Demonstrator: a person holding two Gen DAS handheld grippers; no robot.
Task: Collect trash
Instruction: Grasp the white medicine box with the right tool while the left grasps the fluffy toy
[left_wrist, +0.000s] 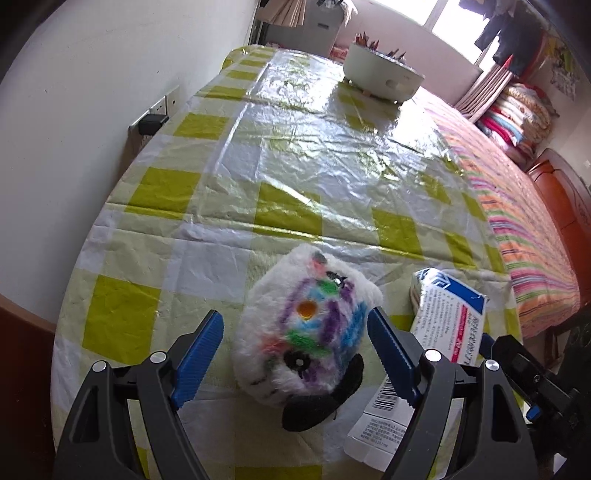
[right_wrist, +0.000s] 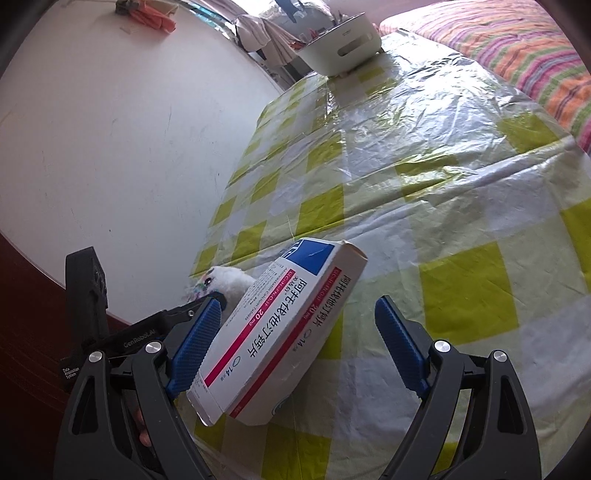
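Nothing collected yet: left gripper (left_wrist: 295, 332) spread wide around plush toy (left_wrist: 306, 328), right gripper (right_wrist: 295, 332) wide around medicine box (right_wrist: 277, 332), near tablecloth's (left_wrist: 258, 166) front edge.

Near edge crowded: plush toy (left_wrist: 306, 328) and medicine box (right_wrist: 277, 328) side by side. White basin (left_wrist: 382, 75) blocks far end; tablecloth (left_wrist: 295, 166) between is open.
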